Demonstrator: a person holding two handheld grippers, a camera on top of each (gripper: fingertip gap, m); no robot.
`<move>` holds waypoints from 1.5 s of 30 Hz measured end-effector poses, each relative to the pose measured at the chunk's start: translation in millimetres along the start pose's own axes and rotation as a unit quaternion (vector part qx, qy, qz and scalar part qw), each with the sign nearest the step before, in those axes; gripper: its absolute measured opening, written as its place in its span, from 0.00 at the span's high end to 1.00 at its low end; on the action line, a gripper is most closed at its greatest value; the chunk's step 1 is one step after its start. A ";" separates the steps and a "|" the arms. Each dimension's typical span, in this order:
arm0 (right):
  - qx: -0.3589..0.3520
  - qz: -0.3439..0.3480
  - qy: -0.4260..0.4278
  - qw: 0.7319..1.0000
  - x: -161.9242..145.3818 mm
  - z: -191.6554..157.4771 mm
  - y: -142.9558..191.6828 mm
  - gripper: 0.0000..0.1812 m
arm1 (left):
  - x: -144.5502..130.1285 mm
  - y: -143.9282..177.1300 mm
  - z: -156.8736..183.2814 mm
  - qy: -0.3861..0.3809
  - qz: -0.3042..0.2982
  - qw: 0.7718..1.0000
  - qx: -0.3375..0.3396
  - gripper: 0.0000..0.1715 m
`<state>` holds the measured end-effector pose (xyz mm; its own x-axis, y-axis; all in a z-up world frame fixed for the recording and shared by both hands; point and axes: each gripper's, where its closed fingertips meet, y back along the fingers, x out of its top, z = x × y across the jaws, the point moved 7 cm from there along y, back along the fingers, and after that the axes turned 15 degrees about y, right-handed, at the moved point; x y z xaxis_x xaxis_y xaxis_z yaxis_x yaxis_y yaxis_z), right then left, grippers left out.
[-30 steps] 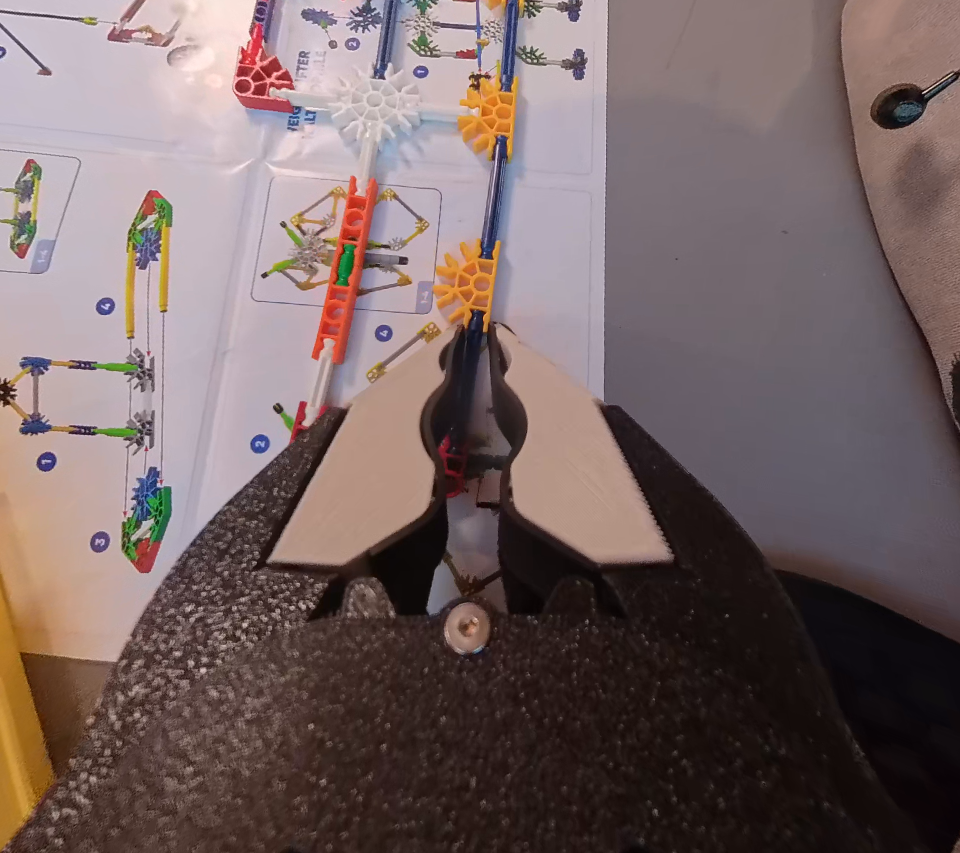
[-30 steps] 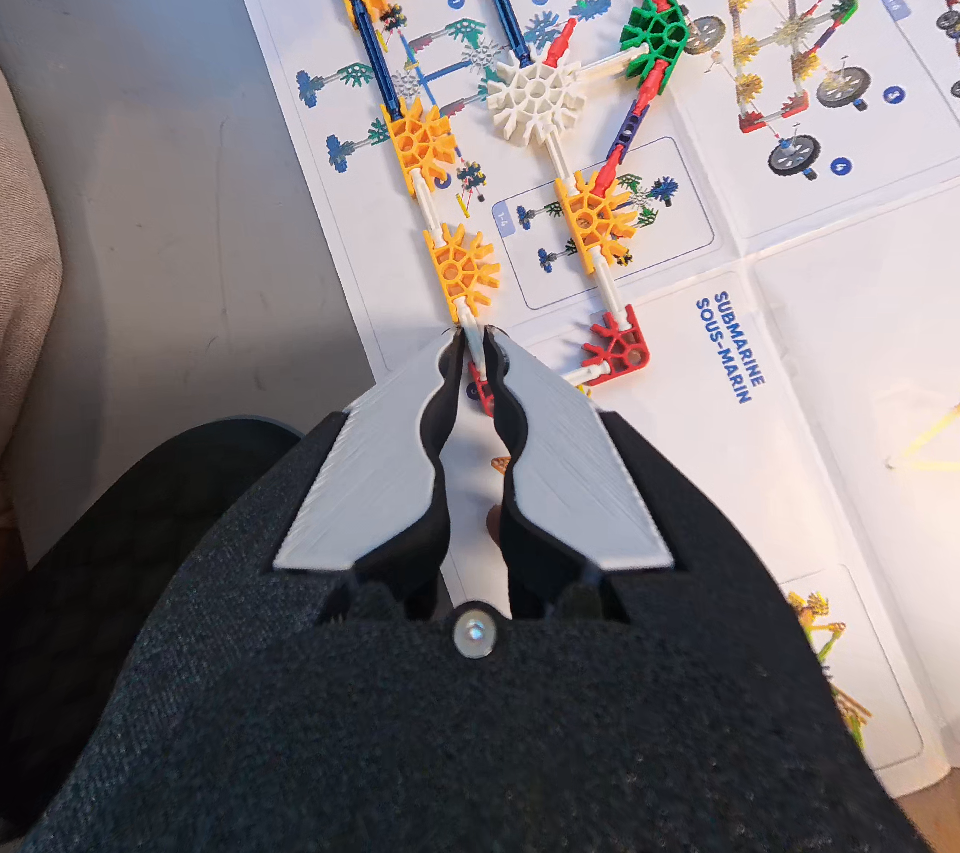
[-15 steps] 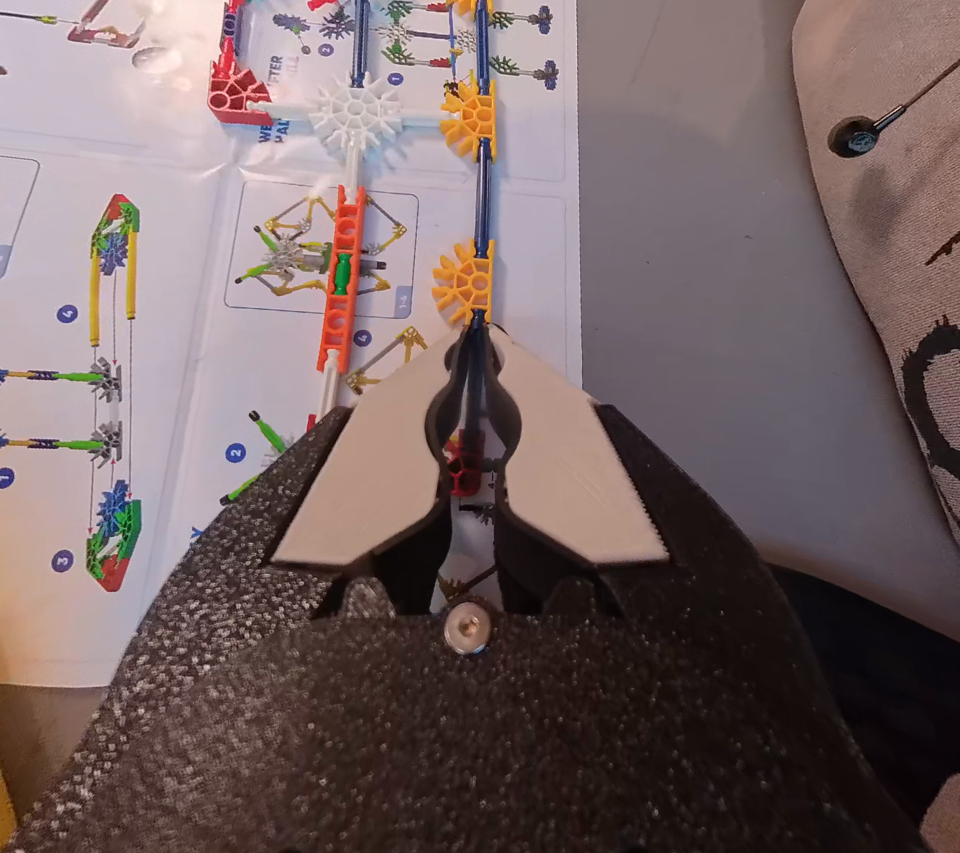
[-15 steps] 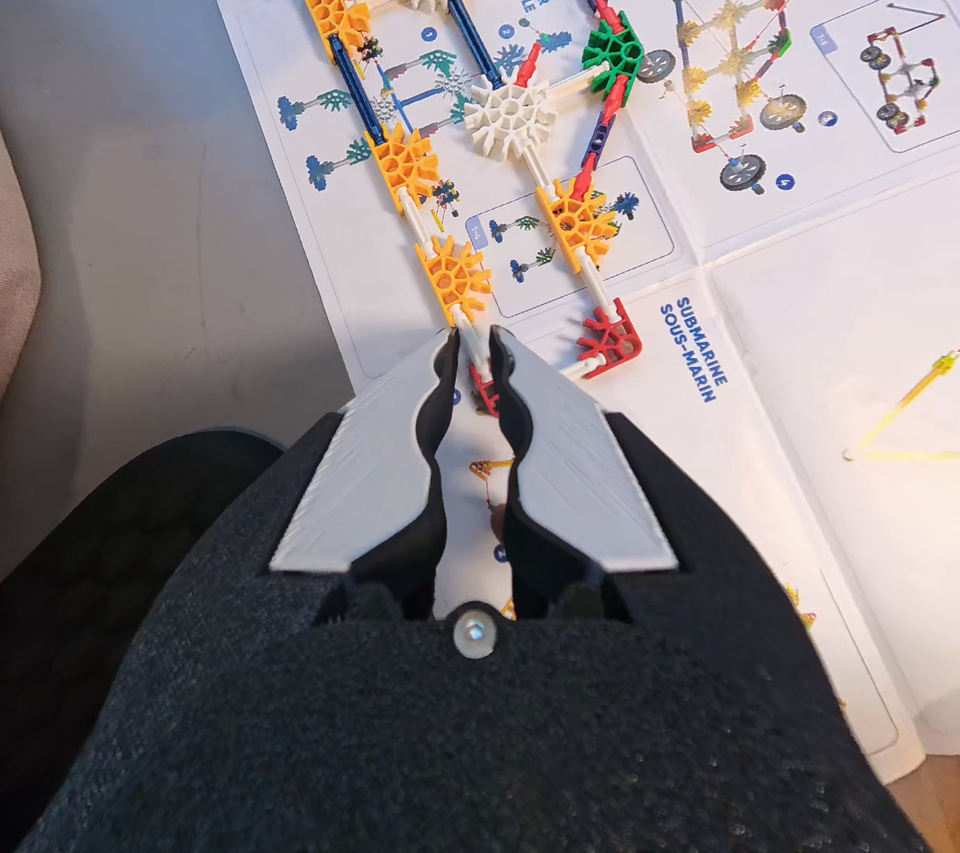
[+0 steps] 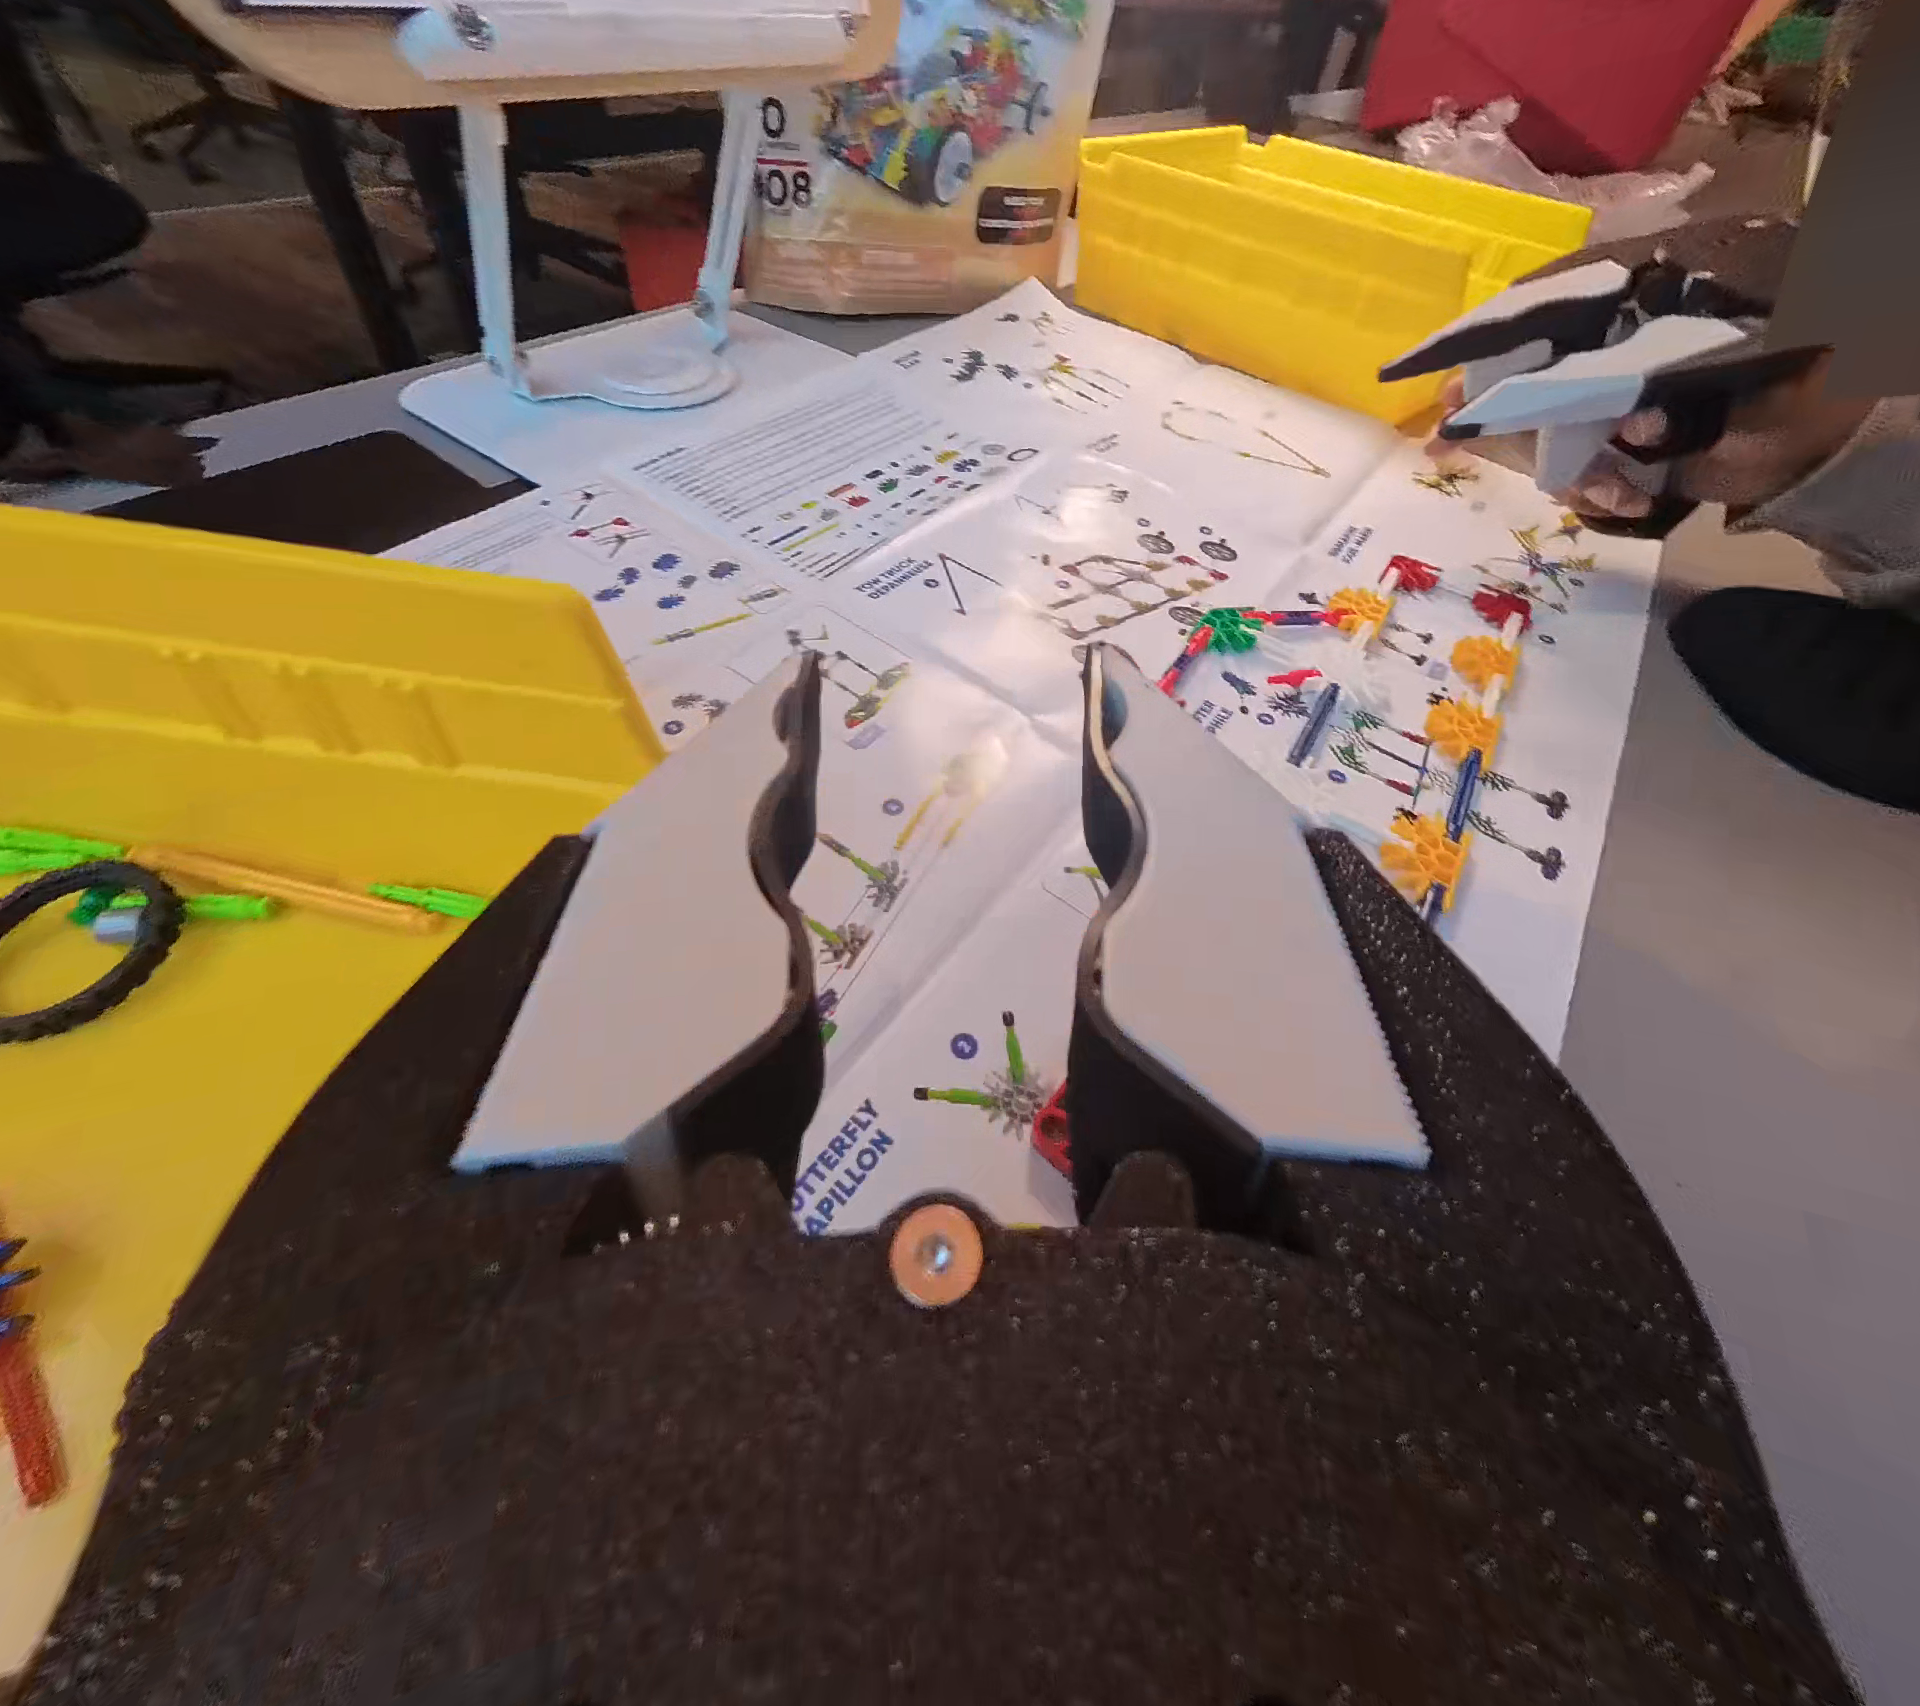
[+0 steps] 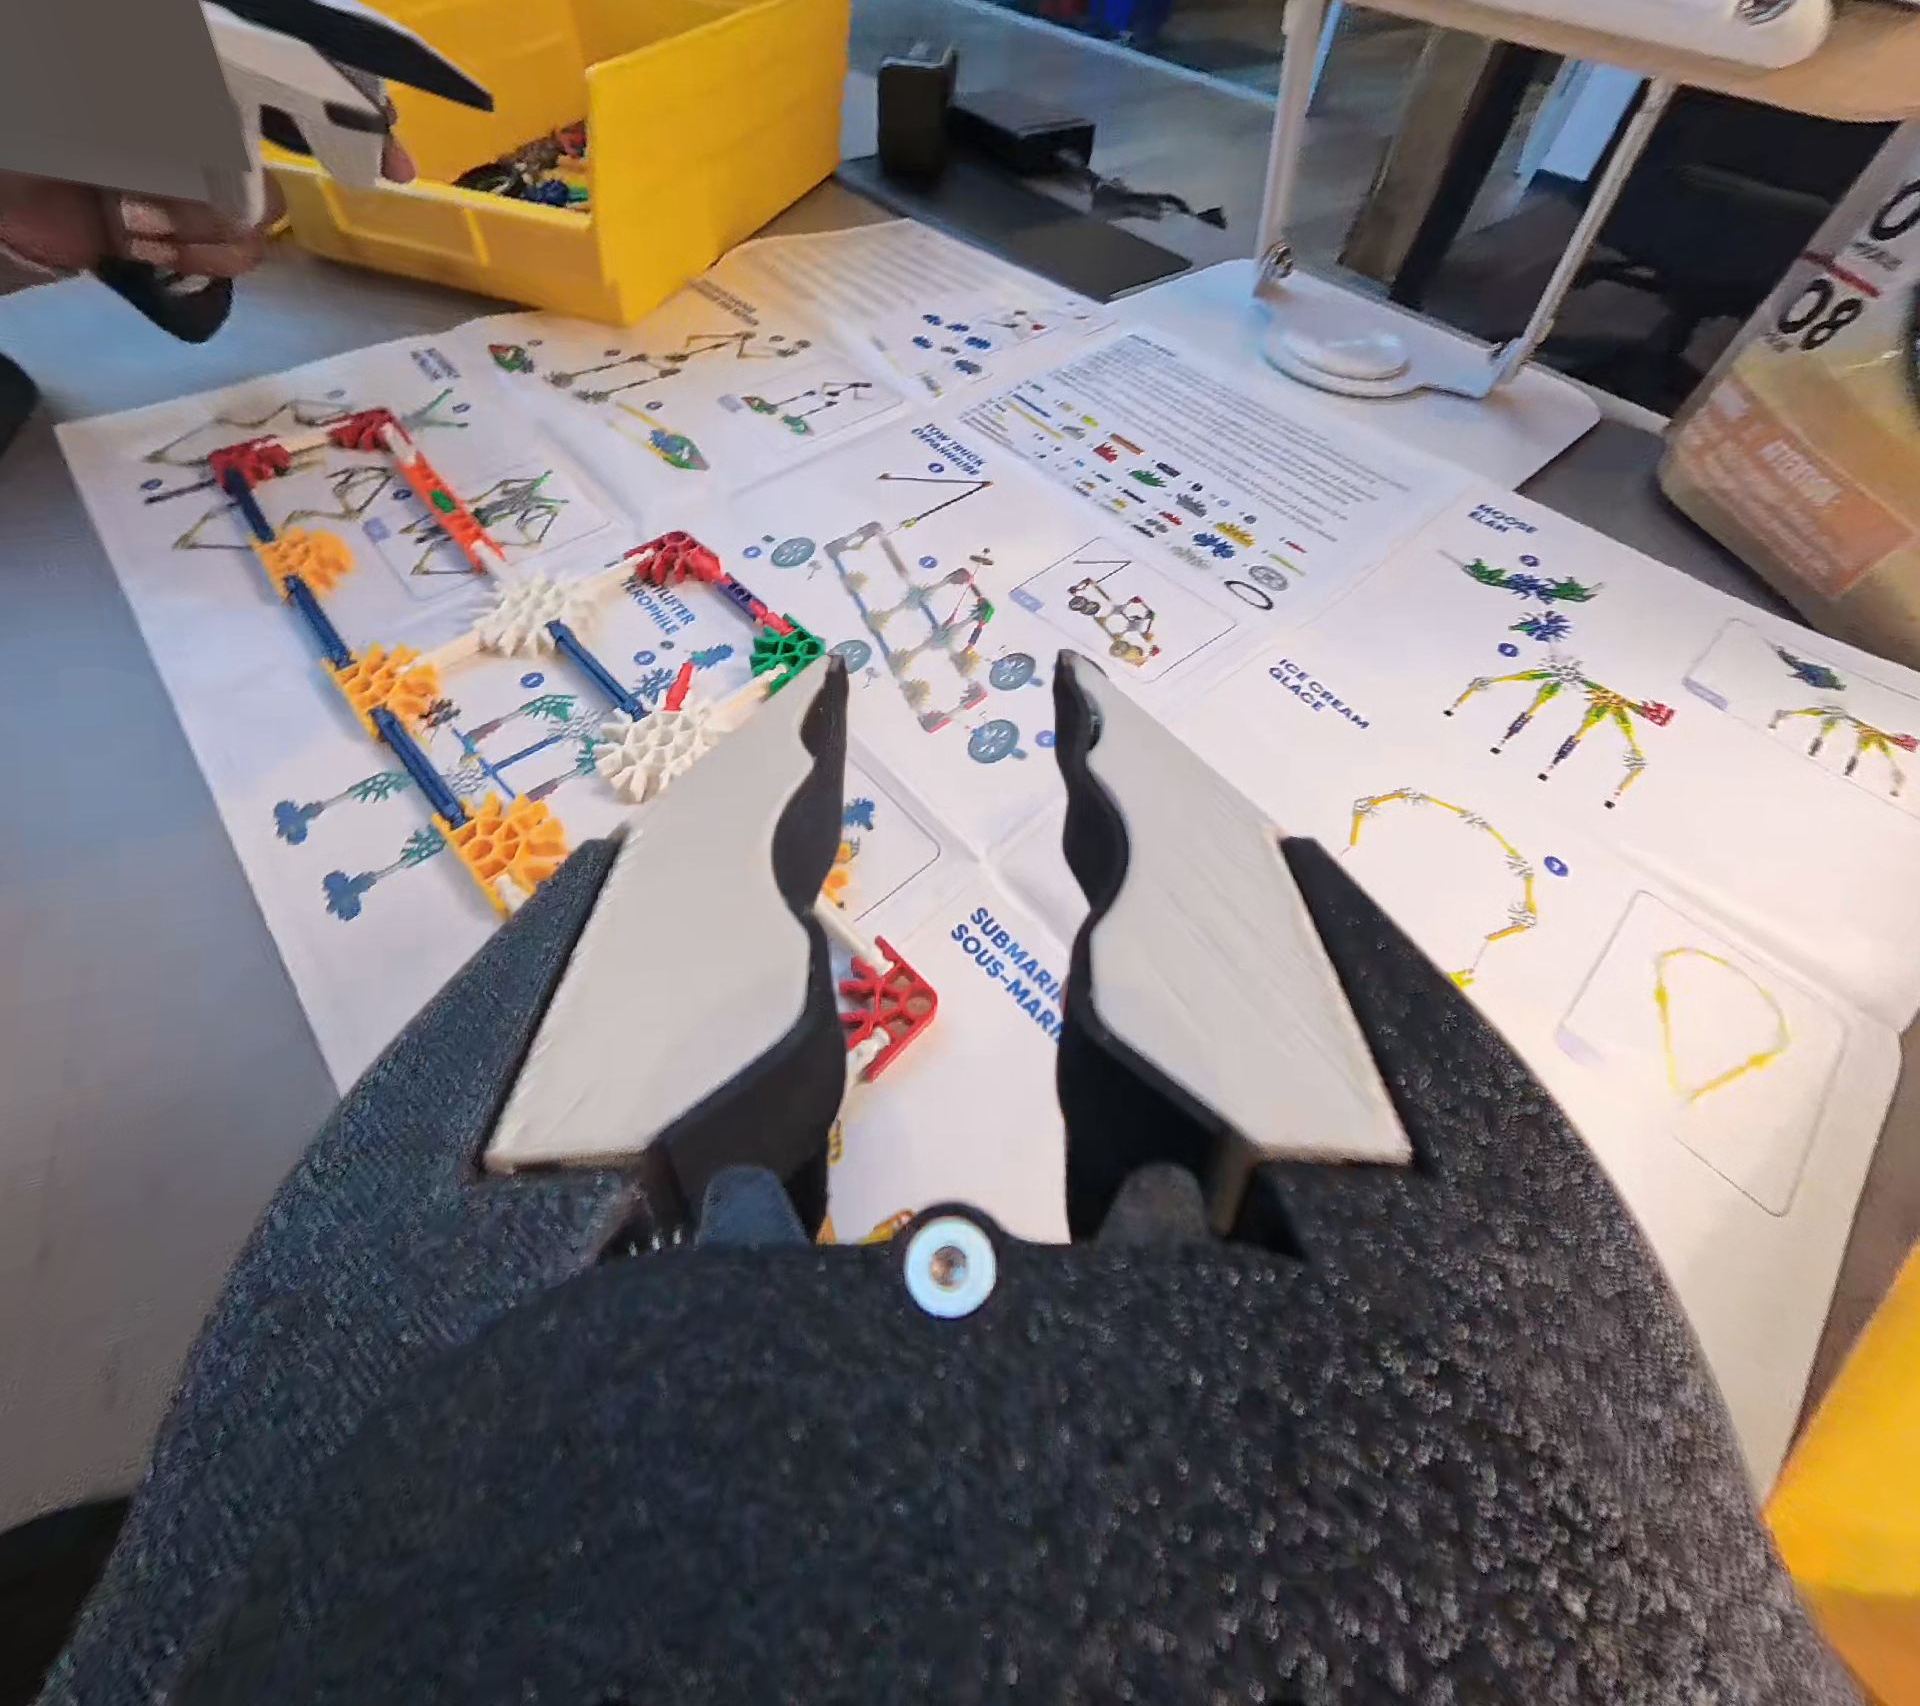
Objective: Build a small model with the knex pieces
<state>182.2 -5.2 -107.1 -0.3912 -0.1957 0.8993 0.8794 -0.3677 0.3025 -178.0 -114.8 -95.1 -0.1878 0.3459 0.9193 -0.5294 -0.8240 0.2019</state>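
grey counter (image 5: 1714,1085) carries everything, with a big white instruction sheet (image 5: 997,534) unfolded across it.

from my left wrist view, going left to right: a yellow bin (image 5: 260,721) sits at the left edge of the sheet, with a black rubber ring (image 5: 73,950) and green and tan rods lying in the tray before it. my left gripper (image 5: 948,690) hangs above the sheet with its jaws spread wide and nothing between them. behind it stand a white stand (image 5: 582,378) bearing a board with papers, a printed bag (image 5: 935,77) and a second yellow bin (image 5: 1309,243). to the right lies the rod-and-connector frame (image 5: 1444,721), flat on the sheet near its right edge, well apart from my left gripper.

in my right wrist view, the frame (image 6: 436,669) lies at the left of the sheet, orange, white, red and green connectors joined by blue and white rods. my right gripper (image 6: 943,680) hovers over the sheet just right of the frame, jaws wide apart and empty; its left finger (image 6: 707,877) covers the frame's near corner in view. whether it touches, i cannot tell.
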 end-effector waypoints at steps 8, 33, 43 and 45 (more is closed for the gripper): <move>-0.057 -0.016 0.009 0.998 -11.0 5.0 -9.8 0.74 | 1.9 0.2 -7.8 -0.043 0.038 0.996 0.066 0.85; -0.091 -0.039 0.022 0.995 -12.5 7.5 -15.8 0.69 | 7.2 1.6 -9.4 0.009 0.072 0.995 0.069 0.72; -0.101 -0.041 0.028 0.994 -15.6 11.0 -9.6 0.76 | 2.6 -2.9 -5.0 -0.030 0.065 0.995 0.069 0.87; -0.110 -0.049 0.039 0.992 -18.8 13.3 -9.1 0.78 | 3.8 -1.5 -5.2 -0.031 0.072 0.994 0.072 0.89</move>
<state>185.2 13.9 -122.5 -0.4985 -0.2161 0.8395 0.7595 -0.5758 0.3027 -182.3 -109.9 -93.6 -0.1983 0.1956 0.9604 -0.3771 -0.9197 0.1095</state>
